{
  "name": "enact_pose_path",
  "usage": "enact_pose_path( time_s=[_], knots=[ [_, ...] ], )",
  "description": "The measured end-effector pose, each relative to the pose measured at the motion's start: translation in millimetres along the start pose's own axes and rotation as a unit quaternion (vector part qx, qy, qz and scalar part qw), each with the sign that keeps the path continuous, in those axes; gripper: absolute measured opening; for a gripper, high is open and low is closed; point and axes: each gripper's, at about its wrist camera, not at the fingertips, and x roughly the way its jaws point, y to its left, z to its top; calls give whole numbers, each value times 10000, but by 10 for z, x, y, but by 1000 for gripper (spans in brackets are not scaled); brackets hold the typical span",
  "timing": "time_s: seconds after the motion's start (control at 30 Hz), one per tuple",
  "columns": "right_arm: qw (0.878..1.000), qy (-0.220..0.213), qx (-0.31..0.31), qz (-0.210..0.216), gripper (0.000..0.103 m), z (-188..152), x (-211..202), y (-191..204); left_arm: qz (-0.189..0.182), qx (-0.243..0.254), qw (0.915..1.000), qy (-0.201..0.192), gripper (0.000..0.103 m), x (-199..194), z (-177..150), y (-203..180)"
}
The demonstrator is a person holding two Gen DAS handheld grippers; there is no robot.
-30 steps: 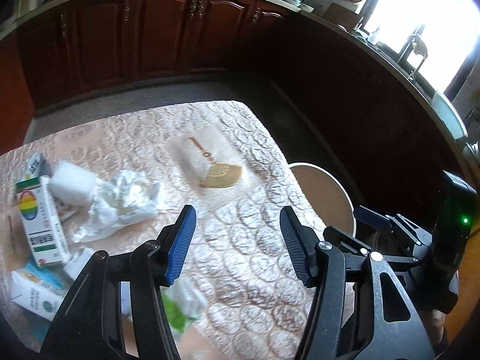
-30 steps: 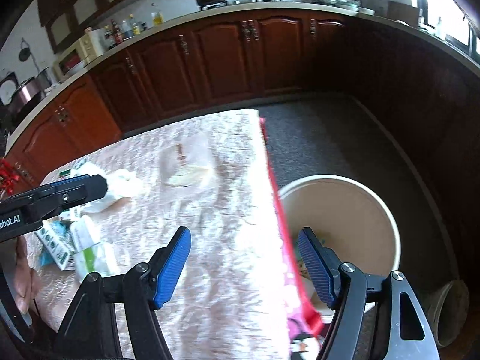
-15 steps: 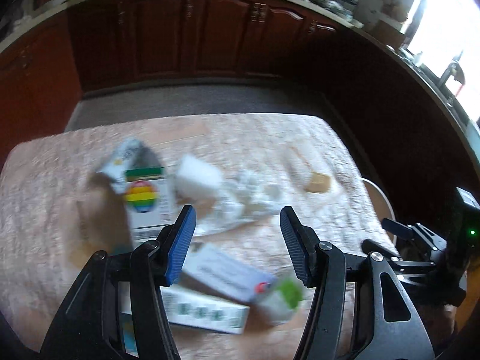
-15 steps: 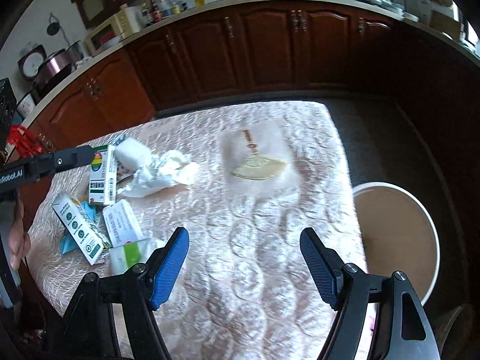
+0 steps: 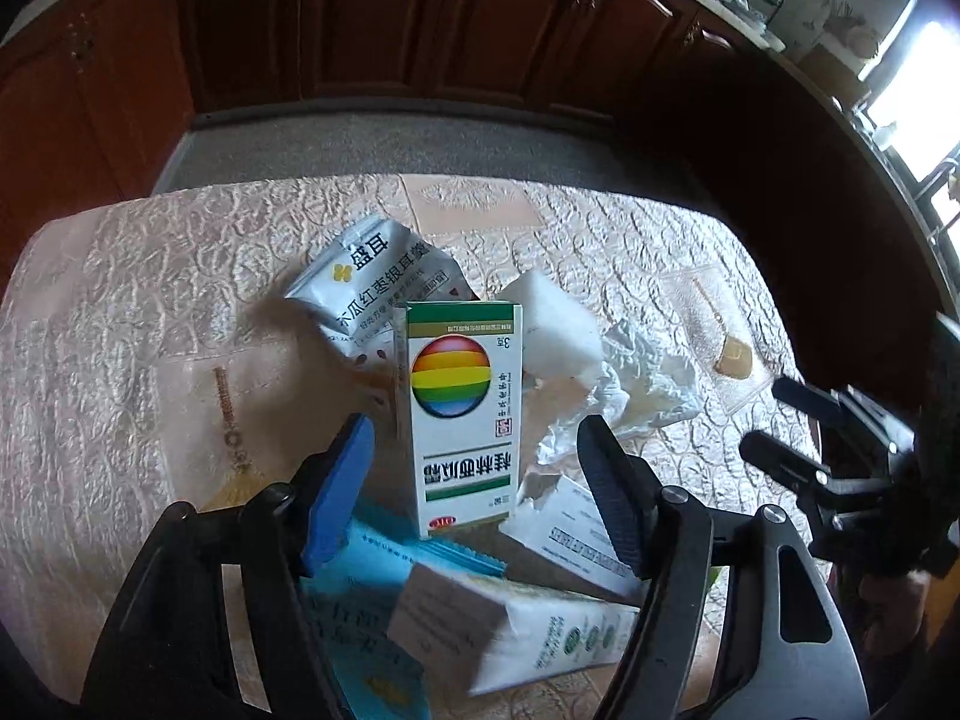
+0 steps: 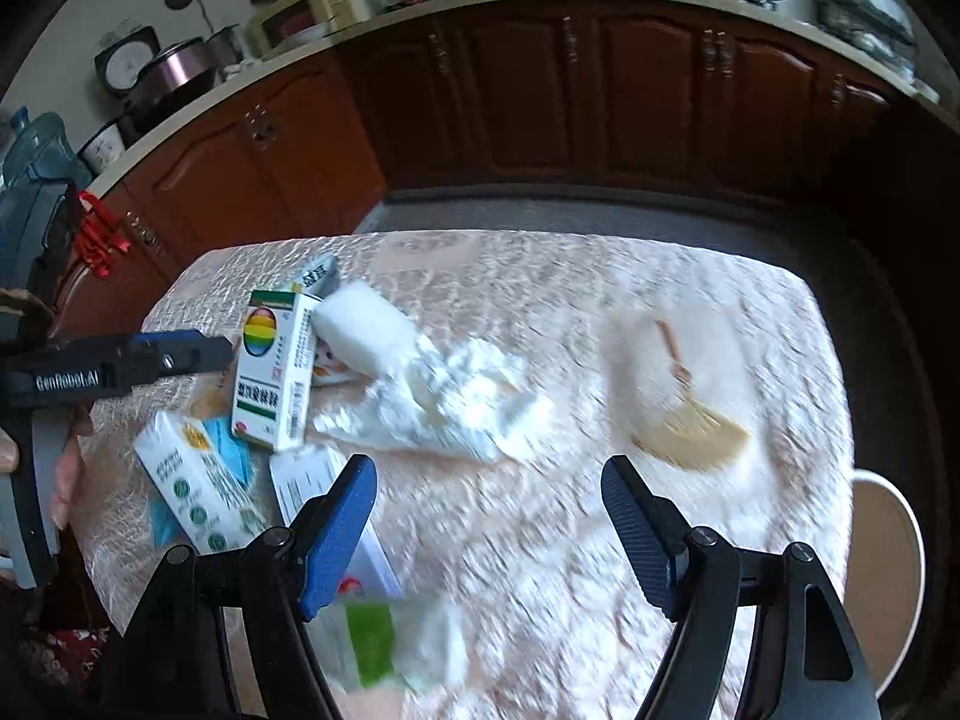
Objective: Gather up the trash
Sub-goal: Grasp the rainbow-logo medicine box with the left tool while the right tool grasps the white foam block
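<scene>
A pile of trash lies on the table's left part. In the left wrist view my open left gripper hovers over a white box with a rainbow ball, which lies between the jaws. Around it lie a white snack packet, a white foam block, crumpled white paper, a white-green carton and a blue packet. In the right wrist view my open, empty right gripper hangs above bare cloth near the crumpled paper; the rainbow box is to its left, the left gripper's finger beside it.
The table has a pale embossed cloth. A round cream bin stands on the floor off the table's right edge. A green-white packet lies near the front edge. Dark wood cabinets line the walls behind.
Both grippers have swung left across the table, away from the bin. The left gripper has come down over the trash pile, with the rainbow box now between its jaws.
</scene>
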Motion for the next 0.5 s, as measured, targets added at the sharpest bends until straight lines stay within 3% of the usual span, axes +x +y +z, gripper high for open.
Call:
enact_pose_path(
  time_s=[0.23,0.5],
  knots=[
    [9999,48,-90,12,75,181,174,45,342,390,9984,211,69,246,146,-132],
    [9998,159,-140,51,75,313,373,4,548,338,9960,618,66,561,230,-90]
  ],
)
